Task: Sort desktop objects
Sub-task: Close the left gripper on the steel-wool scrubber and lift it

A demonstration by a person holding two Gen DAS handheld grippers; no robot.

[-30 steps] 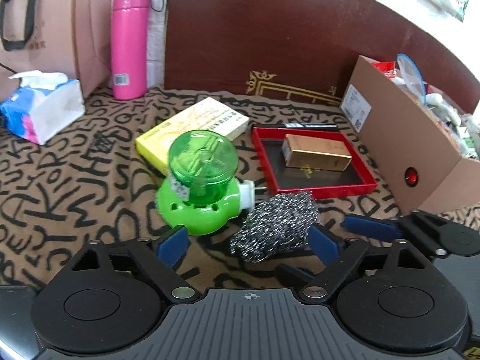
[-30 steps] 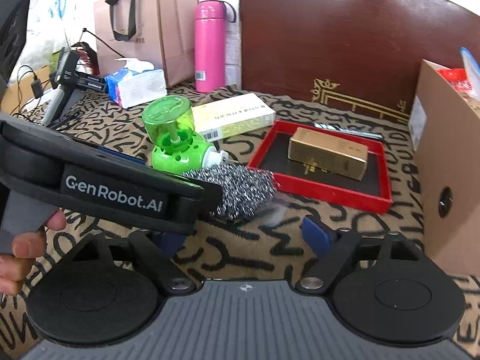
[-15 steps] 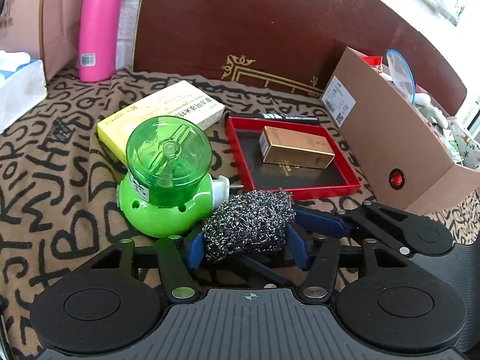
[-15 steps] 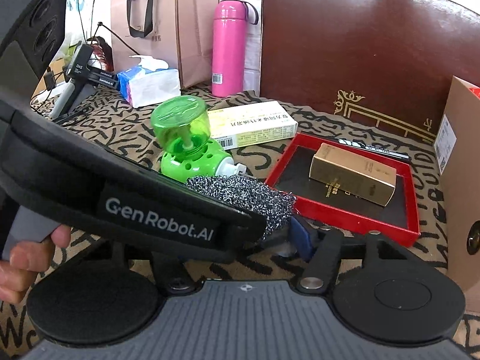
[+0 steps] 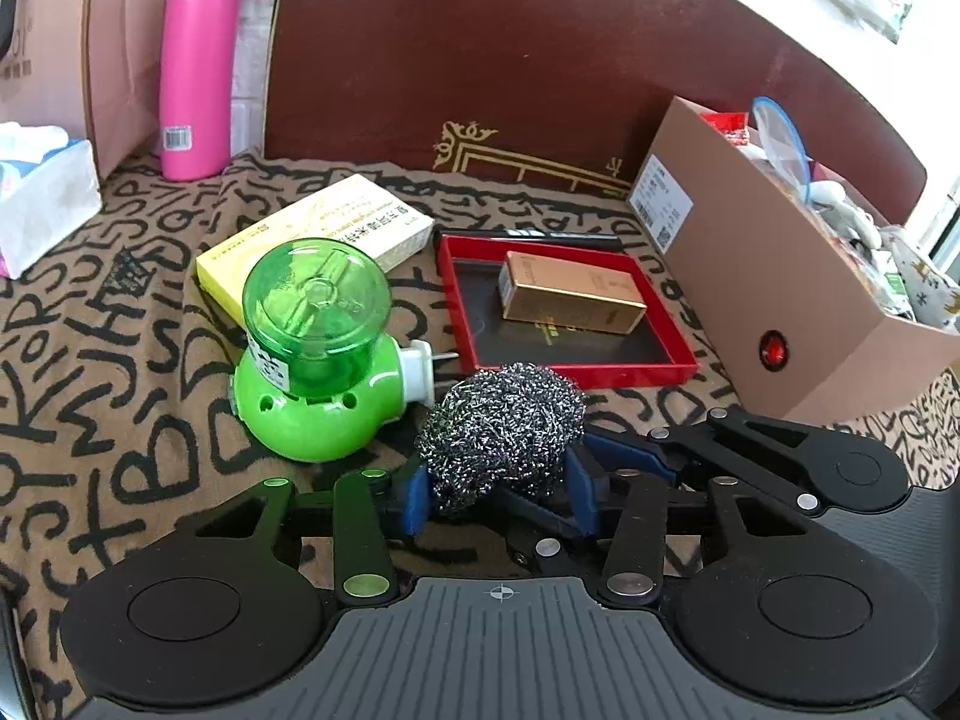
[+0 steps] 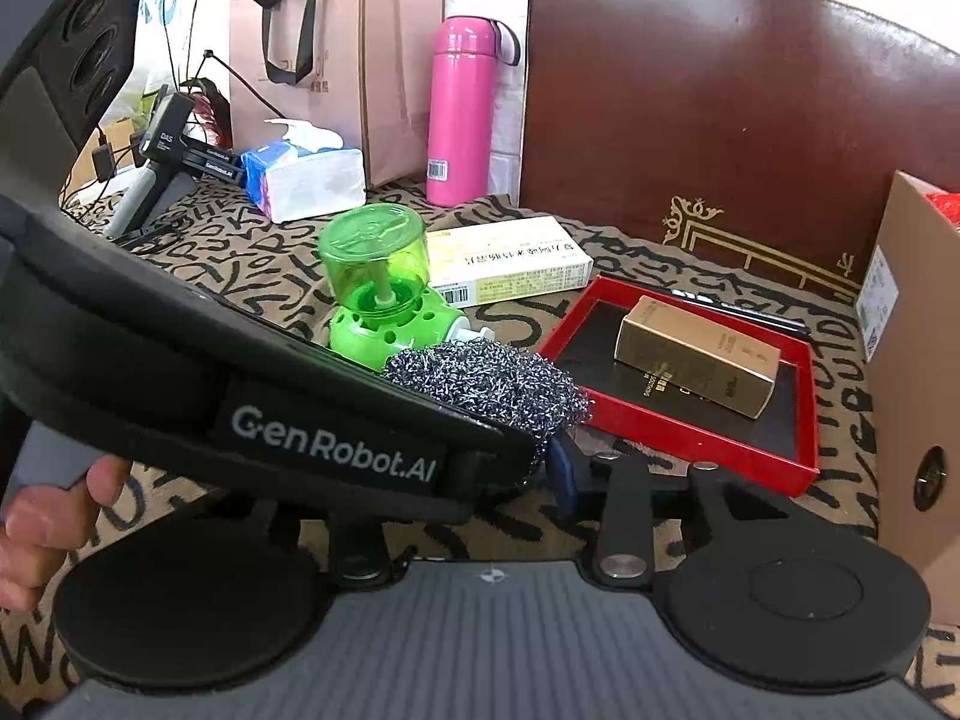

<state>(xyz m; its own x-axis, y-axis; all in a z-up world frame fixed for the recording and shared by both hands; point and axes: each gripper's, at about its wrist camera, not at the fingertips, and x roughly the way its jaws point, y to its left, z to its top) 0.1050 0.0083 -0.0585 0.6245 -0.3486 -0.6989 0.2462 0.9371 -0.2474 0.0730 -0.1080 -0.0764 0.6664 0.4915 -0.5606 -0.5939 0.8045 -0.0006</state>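
the steel wool ball (image 5: 503,429) is sitting on the letter-patterned cloth (image 5: 108,360) covering the worktop, just in front of the red tray (image 5: 684,360) and touching the white plug end of the green plug-in vaporiser (image 5: 315,354). the left gripper (image 5: 501,501) is closing its jaws around the ball, and its blue pads are pressing against both sides of the wire mass. the right gripper (image 5: 624,456) is reaching in from the right of that view, its jaws closing too, with one blue finger lying against the ball's right side; in the right wrist view the left gripper's black body (image 6: 270,396) is covering most of the right gripper's own jaws, so i cannot tell whether they are gripping the ball. a gold box (image 5: 570,300) is lying inside the red tray, with a black pen (image 5: 528,234) just behind the tray. a yellow carton (image 5: 324,237) is lying flat behind the vaporiser. a pink flask (image 5: 195,60) is standing upright at the back, and a cardboard box (image 5: 780,300) is sitting to the right of the tray.
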